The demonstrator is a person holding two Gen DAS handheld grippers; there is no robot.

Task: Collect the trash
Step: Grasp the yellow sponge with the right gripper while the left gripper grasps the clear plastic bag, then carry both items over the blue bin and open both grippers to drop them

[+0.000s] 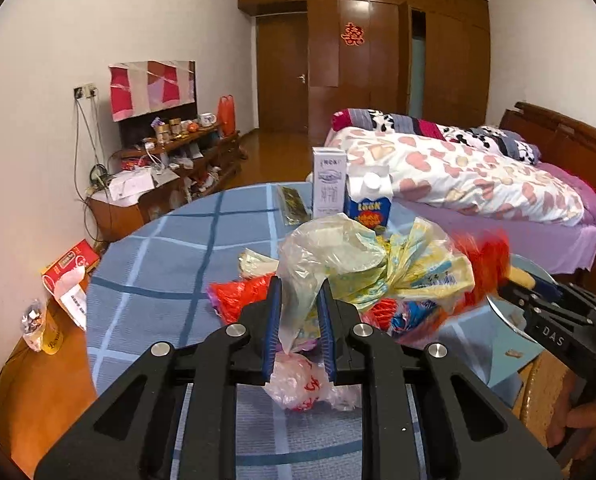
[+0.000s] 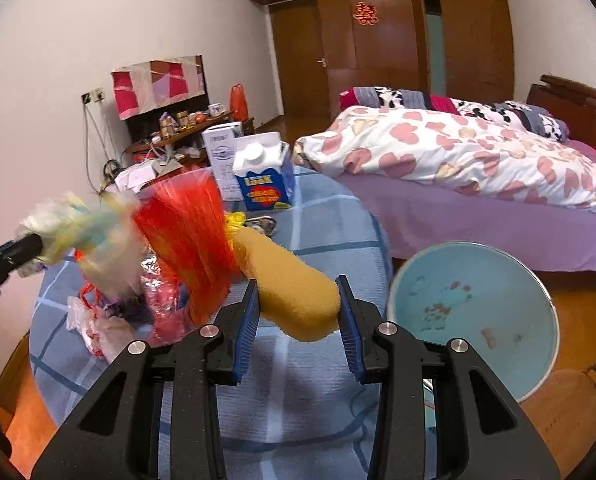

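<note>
Left gripper (image 1: 300, 320) pinches a clear plastic bag (image 1: 318, 256) at frame center, over the trash pile (image 1: 378, 280) on the blue checked table (image 1: 170, 264). Right gripper (image 2: 298, 312) clamps the brush's yellow foam handle (image 2: 290, 280); teal bin (image 2: 474, 312) lower right.

Checked-cloth table (image 1: 170, 264) under cartons (image 1: 368, 204), wrappers (image 1: 238, 300)

left gripper (image 1: 299, 326) — black frame, blue ribbed fingers (image 1: 273, 326) | silver screws | white "DAS" marking on right gripper (image 1: 516, 294)
</note>
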